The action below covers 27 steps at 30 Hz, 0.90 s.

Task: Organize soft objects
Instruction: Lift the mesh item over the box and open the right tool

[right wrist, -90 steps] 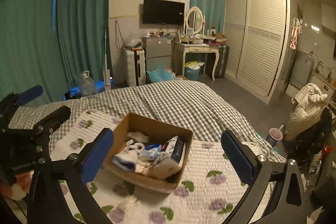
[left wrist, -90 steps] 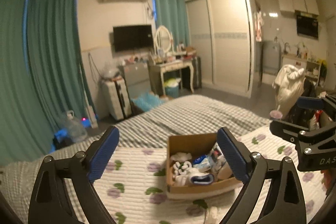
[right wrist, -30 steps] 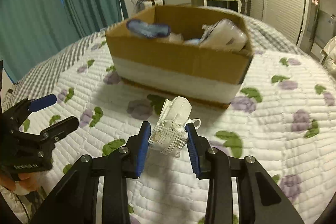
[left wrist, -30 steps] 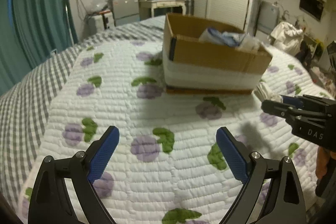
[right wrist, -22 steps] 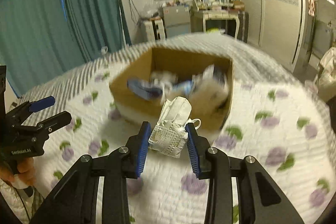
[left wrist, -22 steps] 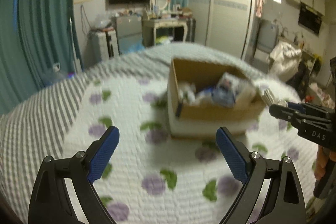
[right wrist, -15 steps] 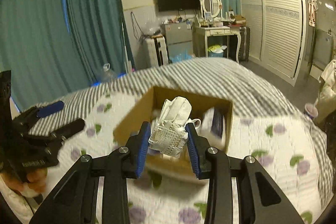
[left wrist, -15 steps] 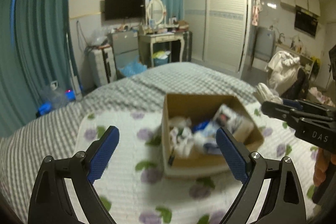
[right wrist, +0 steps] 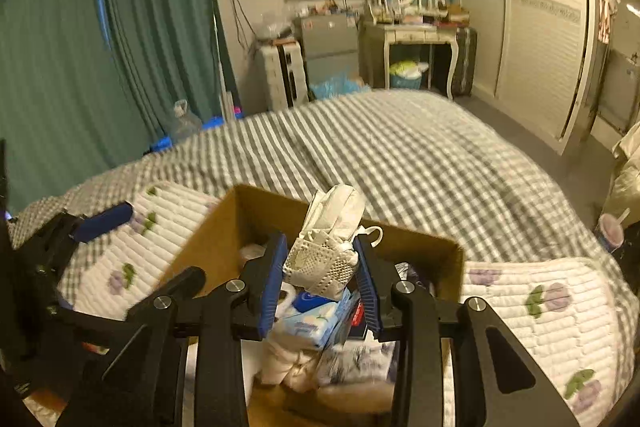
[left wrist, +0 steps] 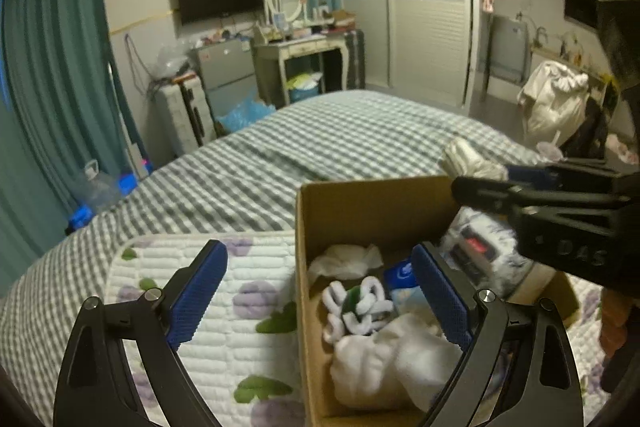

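Observation:
A brown cardboard box (left wrist: 372,203) (right wrist: 224,239) sits on the quilted floral mat on the bed. It holds white socks (left wrist: 360,303), a blue packet (right wrist: 316,301) and a tissue pack (left wrist: 476,255). My right gripper (right wrist: 320,259) is shut on a white mesh bundle of cloth (right wrist: 328,243) and holds it above the box opening. From the left wrist view the right gripper comes in from the right over the box with the white bundle (left wrist: 468,159) at its tip. My left gripper (left wrist: 320,291) is open and empty at the box's left wall.
The floral mat (left wrist: 224,307) lies on a grey checked bedspread (right wrist: 400,155). Behind the bed stand teal curtains (right wrist: 140,27), a dressing table (right wrist: 416,35), a small fridge, a water jug (right wrist: 184,123) and a wardrobe (right wrist: 540,19). A cup (right wrist: 610,227) stands on the floor at right.
My right gripper shut on the white bundle on the mat in front of the box, lifted it and carried it over the box opening. My left gripper rose and moved closer to the box.

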Tool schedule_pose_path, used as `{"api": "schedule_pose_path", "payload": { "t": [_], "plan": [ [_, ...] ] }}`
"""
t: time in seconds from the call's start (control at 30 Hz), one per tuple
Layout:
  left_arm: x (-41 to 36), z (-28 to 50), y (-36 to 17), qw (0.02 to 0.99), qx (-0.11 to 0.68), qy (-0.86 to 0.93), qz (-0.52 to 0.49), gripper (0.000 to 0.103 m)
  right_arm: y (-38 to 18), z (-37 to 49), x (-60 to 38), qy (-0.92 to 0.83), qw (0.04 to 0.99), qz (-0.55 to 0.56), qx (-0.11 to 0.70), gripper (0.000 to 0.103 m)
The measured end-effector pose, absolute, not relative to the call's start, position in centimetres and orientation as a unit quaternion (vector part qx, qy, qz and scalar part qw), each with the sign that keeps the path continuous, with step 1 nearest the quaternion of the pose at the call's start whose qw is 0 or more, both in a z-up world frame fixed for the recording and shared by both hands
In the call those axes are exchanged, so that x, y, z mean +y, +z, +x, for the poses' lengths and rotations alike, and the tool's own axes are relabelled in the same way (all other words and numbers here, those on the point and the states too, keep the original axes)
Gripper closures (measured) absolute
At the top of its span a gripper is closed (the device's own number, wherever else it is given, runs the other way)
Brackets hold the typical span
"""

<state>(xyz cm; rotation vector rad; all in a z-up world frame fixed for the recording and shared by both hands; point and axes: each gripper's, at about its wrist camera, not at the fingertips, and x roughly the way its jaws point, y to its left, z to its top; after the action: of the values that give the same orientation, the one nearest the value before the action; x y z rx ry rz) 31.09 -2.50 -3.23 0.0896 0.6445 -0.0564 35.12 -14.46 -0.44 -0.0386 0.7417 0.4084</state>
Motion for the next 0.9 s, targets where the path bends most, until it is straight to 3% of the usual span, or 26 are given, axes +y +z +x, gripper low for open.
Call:
{"api": "schedule_pose_path", "payload": {
  "t": [0.17, 0.2, 0.23, 0.33, 0.6, 0.9],
  "plan": [
    [-2.6, 31.1, -4.1, 0.945, 0.322, -0.028, 0.054, 0.009, -3.5, 36.6, -14.4, 0.191, 0.902, -0.012, 0.386, 0.068],
    [-2.7, 30.9, -4.0, 0.946, 0.319, -0.03, 0.054, 0.009, -3.7, 36.7, -14.5, 0.185, 0.903, -0.012, 0.386, 0.063],
    [-2.8, 30.5, -3.7, 0.947, 0.314, -0.029, 0.054, 0.009, -3.8, 36.8, -14.6, 0.174, 0.904, -0.011, 0.391, 0.05],
    [-3.5, 29.4, -2.4, 0.949, 0.306, -0.028, 0.066, 0.009, -2.6, 36.3, -15.1, 0.174, 0.906, -0.001, 0.386, 0.044],
    [-4.6, 22.6, 6.5, 0.969, 0.232, -0.023, 0.079, 0.009, 7.8, 30.0, -17.3, 0.149, 0.935, -0.006, 0.323, 0.043],
    [-4.3, 11.7, 16.1, 0.992, 0.113, -0.022, 0.049, 0.007, 20.4, 17.1, -21.3, 0.117, 0.969, -0.034, 0.216, 0.02]
  ]
}}
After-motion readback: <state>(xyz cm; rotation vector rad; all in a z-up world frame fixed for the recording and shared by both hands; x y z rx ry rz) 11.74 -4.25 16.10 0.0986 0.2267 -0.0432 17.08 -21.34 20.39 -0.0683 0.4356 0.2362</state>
